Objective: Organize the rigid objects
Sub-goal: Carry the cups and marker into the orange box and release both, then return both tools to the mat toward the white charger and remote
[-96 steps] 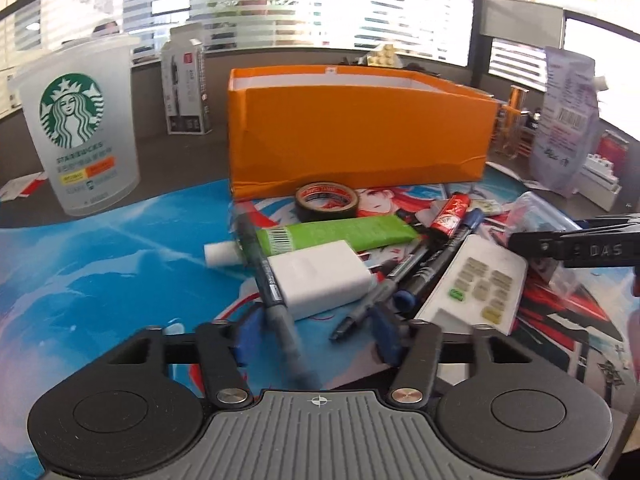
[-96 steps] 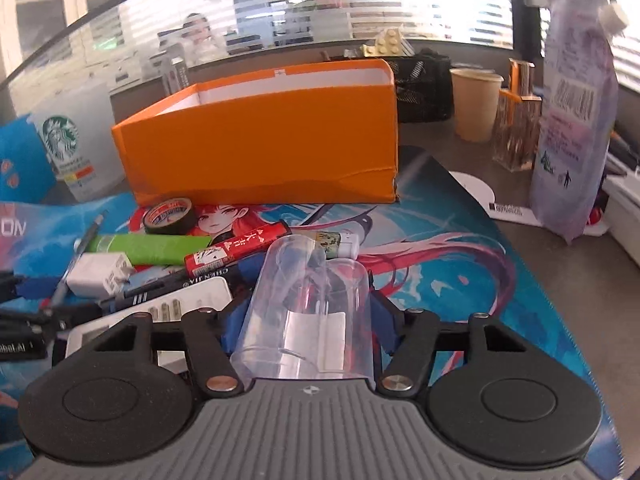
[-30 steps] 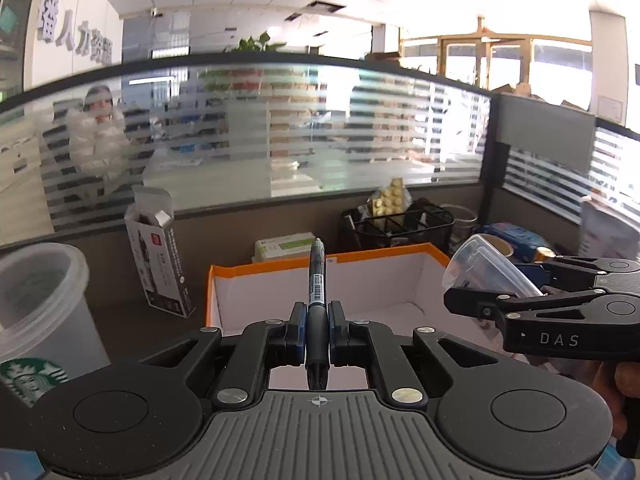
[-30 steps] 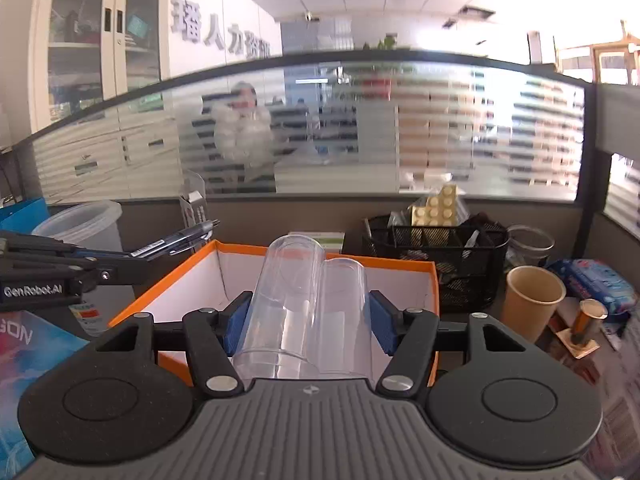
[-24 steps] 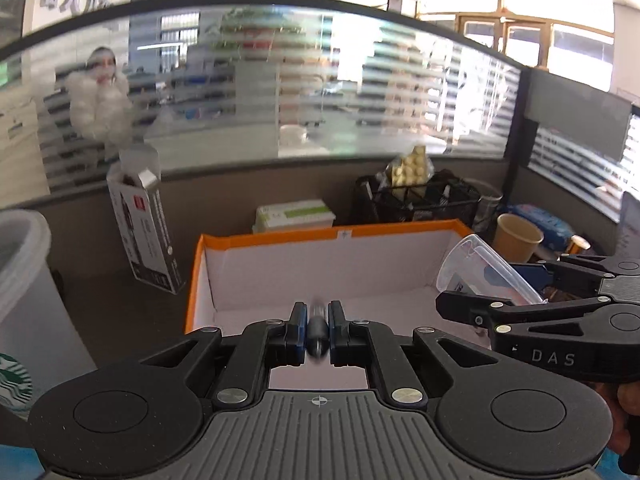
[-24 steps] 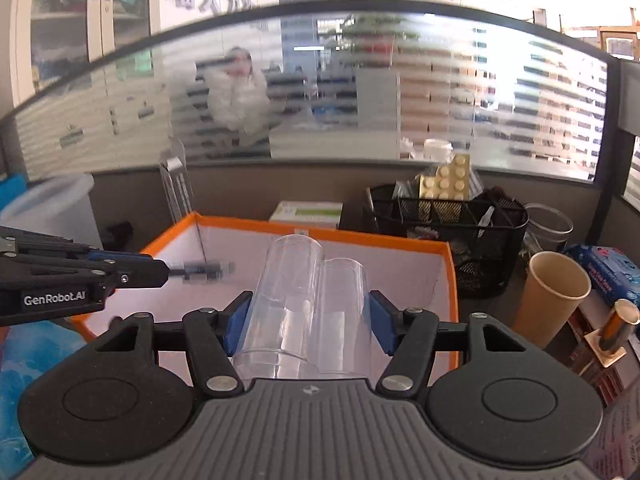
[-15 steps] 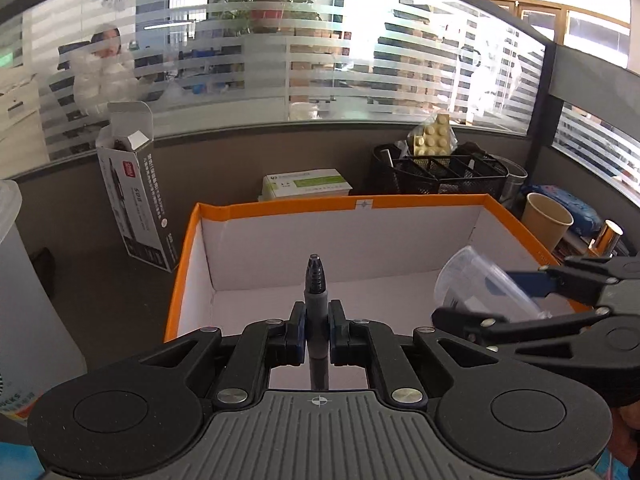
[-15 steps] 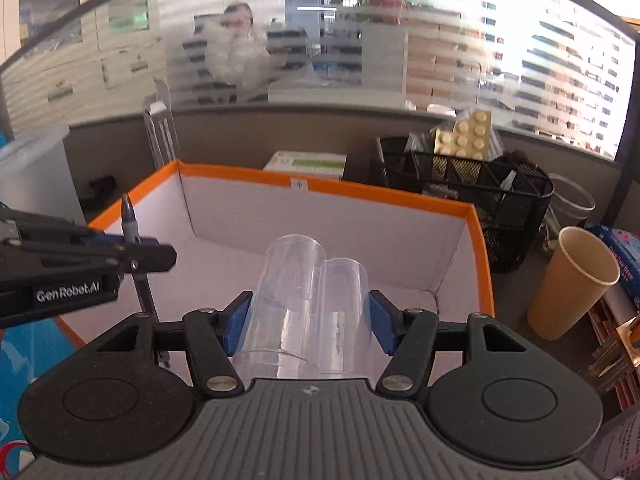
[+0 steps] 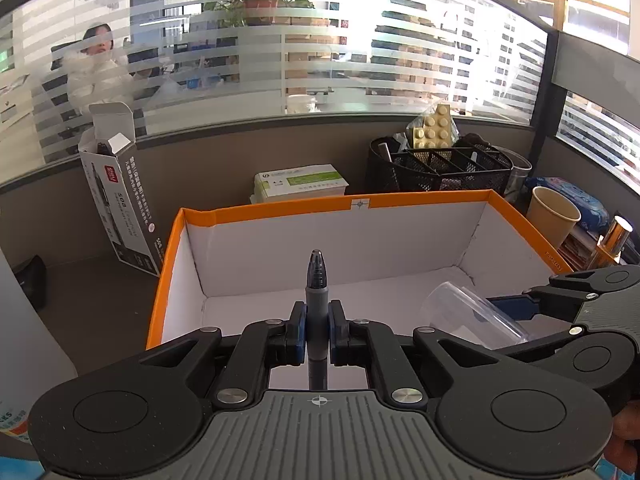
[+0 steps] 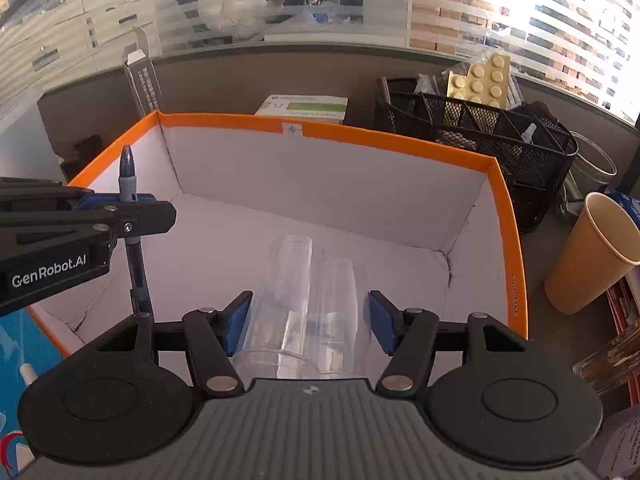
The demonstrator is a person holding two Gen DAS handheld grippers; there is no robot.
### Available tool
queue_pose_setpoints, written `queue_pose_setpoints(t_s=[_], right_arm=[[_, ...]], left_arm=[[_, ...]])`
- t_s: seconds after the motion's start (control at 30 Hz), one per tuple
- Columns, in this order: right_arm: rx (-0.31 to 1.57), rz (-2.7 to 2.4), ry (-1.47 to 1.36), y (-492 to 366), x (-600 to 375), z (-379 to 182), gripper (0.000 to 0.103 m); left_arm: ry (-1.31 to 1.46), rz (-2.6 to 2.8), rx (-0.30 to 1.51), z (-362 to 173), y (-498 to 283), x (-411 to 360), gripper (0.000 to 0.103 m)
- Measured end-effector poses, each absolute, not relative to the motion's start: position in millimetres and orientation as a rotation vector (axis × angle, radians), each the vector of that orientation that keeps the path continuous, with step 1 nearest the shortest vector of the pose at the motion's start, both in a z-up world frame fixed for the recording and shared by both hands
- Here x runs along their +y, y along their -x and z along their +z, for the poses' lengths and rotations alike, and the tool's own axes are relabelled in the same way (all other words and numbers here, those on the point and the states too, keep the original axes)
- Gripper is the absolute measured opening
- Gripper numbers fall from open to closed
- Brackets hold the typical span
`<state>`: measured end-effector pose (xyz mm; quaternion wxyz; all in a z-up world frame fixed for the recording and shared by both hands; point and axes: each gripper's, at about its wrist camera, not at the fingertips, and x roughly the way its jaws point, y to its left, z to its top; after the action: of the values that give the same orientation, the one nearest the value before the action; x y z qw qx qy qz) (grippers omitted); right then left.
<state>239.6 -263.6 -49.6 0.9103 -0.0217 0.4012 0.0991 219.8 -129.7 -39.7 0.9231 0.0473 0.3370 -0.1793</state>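
An orange box (image 9: pixel 280 209) with a white inside stands open below both grippers; it also shows in the right wrist view (image 10: pixel 400 142). My left gripper (image 9: pixel 317 330) is shut on a grey-blue pen (image 9: pixel 317 280), held upright over the box's left part; the pen (image 10: pixel 129 184) and left gripper (image 10: pixel 132 208) show in the right wrist view. My right gripper (image 10: pixel 307 320) is shut on clear plastic cups (image 10: pixel 308 292), tilted down into the box's right part. The cups (image 9: pixel 464 314) and right gripper (image 9: pixel 532 312) show at the right in the left wrist view.
Behind the box are a green-white carton (image 9: pixel 300 182), a black mesh organiser (image 9: pixel 440 168) with a tan brick plate, and an open dark box (image 9: pixel 120 188). A paper cup (image 10: pixel 592 252) stands right of the box. A blue mat (image 10: pixel 16 344) lies at the left.
Both grippers have tipped further down over the orange box, so more of its white floor shows. The cups have gone lower into the box. The pen stays clamped upright.
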Motion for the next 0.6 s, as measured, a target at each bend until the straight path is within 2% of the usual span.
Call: queue_pose_setpoints(t_s=[0.23, 0.3, 0.33, 0.37, 0.47, 0.5, 0.53, 0.6], right_arm=[[0.859, 0.190, 0.081, -242, -261, -53, 0.059], [0.857, 0.184, 0.077, -242, -261, -51, 0.064], [0.855, 0.177, 0.084, -242, -260, -51, 0.073], [0.846, 0.173, 0.095, -241, -259, -49, 0.077], [0.842, 0.173, 0.118, -240, -256, -49, 0.078], [0.839, 0.170, 0.121, -239, -256, -48, 0.078], [0.837, 0.169, 0.119, -239, -256, -48, 0.079], [0.837, 0.169, 0.114, -238, -256, -48, 0.079]], left_arm=[[-0.109, -0.361, 0.734, -52, -227, -135, 0.010], [-0.104, -0.356, 0.743, -58, -229, -135, 0.013], [-0.106, -0.351, 0.746, -60, -230, -135, 0.016], [-0.106, -0.349, 0.749, -61, -230, -136, 0.016], [-0.106, -0.347, 0.752, -63, -230, -136, 0.016], [-0.109, -0.345, 0.747, -63, -229, -136, 0.020], [-0.113, -0.342, 0.743, -62, -228, -137, 0.027], [-0.112, -0.336, 0.724, -57, -225, -135, 0.053]])
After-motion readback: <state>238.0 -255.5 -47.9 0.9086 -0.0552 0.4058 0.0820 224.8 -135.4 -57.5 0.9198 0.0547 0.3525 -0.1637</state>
